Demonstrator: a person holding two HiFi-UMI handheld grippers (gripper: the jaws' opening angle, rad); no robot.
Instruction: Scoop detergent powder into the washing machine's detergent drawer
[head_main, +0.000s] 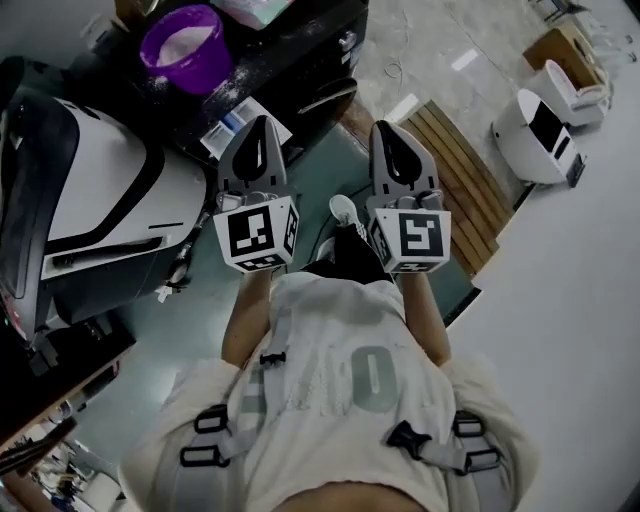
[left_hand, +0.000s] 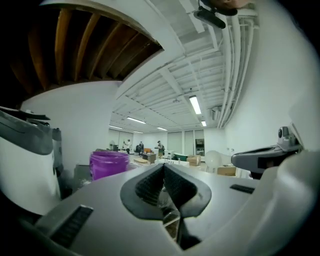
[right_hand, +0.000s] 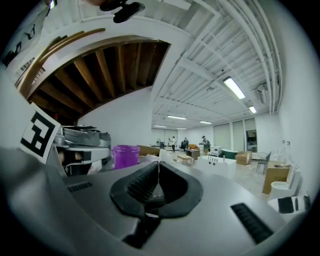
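Open lab hall, strip lights (right_hand: 234, 87), cardboard boxes (right_hand: 276, 176)

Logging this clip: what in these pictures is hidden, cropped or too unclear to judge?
- Washing machine: in the head view, cut off by the left edge; no detergent drawer can be made out on it.
- Purple tub: in both gripper views its own wall hides the contents.
- Scoop: not seen in any view.
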